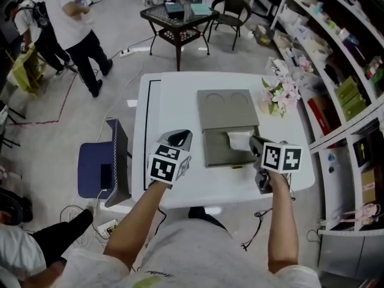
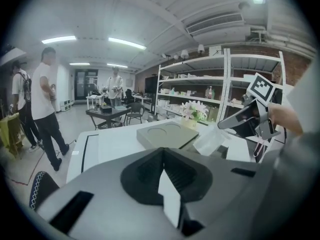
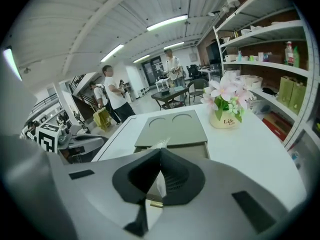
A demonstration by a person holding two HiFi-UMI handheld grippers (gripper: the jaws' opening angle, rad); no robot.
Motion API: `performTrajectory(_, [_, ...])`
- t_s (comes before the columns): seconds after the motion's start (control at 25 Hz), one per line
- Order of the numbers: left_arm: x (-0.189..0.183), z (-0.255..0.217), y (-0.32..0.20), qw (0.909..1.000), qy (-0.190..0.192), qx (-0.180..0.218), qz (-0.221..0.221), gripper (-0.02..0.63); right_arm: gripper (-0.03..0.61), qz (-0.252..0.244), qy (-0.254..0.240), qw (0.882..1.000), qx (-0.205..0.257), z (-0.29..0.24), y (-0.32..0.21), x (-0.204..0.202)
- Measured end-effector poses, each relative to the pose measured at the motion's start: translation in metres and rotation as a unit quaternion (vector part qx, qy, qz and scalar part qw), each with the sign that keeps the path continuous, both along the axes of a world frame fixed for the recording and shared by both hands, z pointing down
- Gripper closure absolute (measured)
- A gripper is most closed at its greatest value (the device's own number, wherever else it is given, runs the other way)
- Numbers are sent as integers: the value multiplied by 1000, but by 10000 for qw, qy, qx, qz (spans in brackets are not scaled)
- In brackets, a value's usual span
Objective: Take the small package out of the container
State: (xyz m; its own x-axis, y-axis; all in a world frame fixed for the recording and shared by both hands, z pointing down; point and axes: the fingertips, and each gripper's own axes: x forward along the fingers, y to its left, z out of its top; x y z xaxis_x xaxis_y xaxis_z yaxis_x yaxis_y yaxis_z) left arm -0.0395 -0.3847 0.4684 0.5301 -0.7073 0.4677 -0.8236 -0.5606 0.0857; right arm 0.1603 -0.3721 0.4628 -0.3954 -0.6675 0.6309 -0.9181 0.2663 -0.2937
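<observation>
A flat grey container (image 1: 224, 109) with two round recesses in its lid lies on the white table (image 1: 168, 95), its drawer (image 1: 223, 153) pulled out toward me. My right gripper (image 1: 253, 142) is shut on a small white translucent package (image 1: 239, 140), which hangs over the drawer's right part. In the left gripper view the package (image 2: 214, 140) dangles from the right gripper (image 2: 223, 125) above the container (image 2: 167, 135). In the right gripper view a white strip of package (image 3: 159, 183) shows between the closed jaws of my right gripper (image 3: 160, 152). My left gripper (image 1: 179, 138) is shut and holds nothing, left of the drawer.
A pot of pink flowers (image 1: 278, 94) stands at the table's right edge, close to the container. Shelving (image 1: 336, 59) runs along the right. A blue chair (image 1: 102, 170) sits left of the table. A black patio table (image 1: 178, 18) and people (image 1: 77, 27) are farther back.
</observation>
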Motion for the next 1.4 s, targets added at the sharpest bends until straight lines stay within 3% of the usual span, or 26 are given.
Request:
performTrajectory(0.88, [-44, -35, 93, 9988, 107, 410, -234, 609, 573, 335, -157, 9864, 1602, -75, 103, -18])
performTrajectory(1.4, [-33, -42, 125, 9984, 142, 542, -74, 609, 573, 424, -44, 9807, 1908, -82, 148, -16])
